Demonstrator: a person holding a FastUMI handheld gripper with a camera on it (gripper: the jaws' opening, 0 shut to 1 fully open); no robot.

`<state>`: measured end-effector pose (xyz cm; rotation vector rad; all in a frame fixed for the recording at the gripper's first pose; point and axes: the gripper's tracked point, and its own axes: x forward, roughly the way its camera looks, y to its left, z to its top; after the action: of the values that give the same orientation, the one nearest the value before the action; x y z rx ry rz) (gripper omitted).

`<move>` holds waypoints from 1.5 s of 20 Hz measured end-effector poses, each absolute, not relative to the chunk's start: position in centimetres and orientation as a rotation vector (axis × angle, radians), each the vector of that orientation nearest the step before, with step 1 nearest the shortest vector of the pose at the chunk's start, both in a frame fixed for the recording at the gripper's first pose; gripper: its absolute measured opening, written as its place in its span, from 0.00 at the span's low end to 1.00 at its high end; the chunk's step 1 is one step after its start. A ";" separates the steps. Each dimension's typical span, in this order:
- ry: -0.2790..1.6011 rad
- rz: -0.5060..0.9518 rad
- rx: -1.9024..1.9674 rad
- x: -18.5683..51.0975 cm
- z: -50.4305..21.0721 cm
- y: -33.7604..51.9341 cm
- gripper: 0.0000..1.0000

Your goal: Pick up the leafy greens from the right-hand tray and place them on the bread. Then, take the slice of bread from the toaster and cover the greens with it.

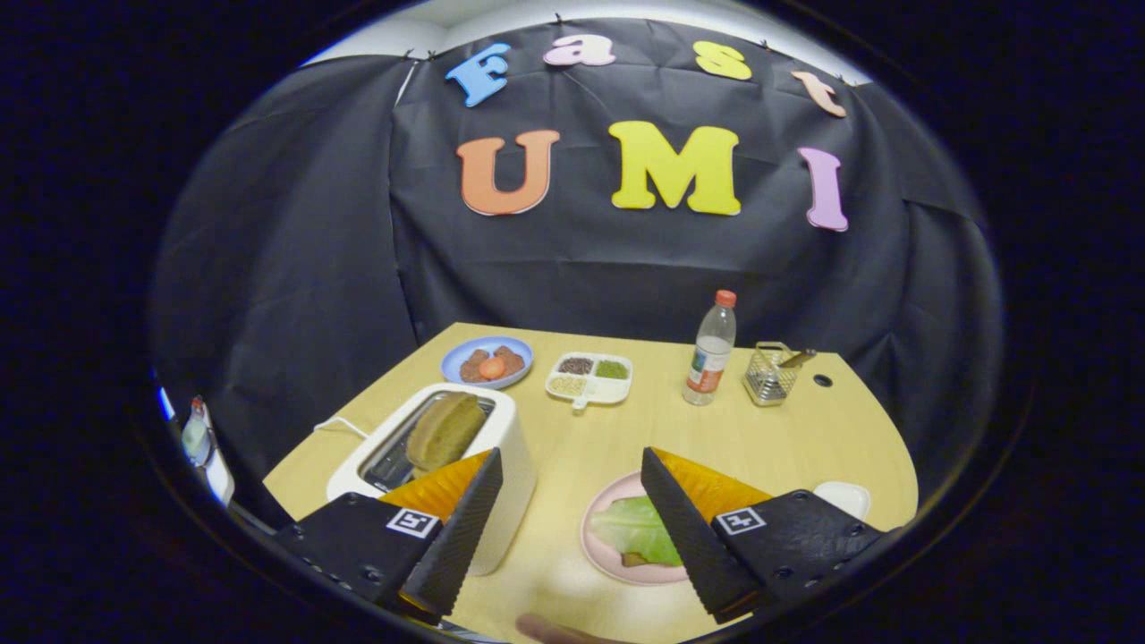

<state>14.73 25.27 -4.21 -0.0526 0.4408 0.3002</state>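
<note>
Jaws wide over bare table (572,447) between toaster (501,429) and, seemingly bread-topping, greens (637,529).

No legible txt or nos.: water bottle (711,353) label too small to read, and square b/w coded markers (412,521) on the gripper (571,456), fingers wide apart w/ nothing gripped, carry no words.
</note>
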 end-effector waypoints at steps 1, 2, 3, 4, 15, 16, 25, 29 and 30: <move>0.449 0.308 -0.058 14.8 -4.1 26.7 0.96; 0.456 0.314 -0.066 15.2 -4.3 28.1 0.96; 0.473 0.308 -0.080 15.6 -4.7 29.1 0.96; 0.478 0.322 -0.080 15.7 -4.9 30.2 0.96; 0.528 0.329 -0.116 16.6 -5.4 35.6 0.91; 0.545 0.327 -0.108 16.6 -5.9 36.0 0.91; 0.628 0.259 -0.094 17.2 -5.7 35.8 0.09; 0.569 0.261 -0.041 16.5 -1.9 35.4 0.09; 0.556 0.270 -0.029 16.2 -0.8 35.3 0.09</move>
<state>16.16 35.26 -0.81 -0.0294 0.5564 0.2696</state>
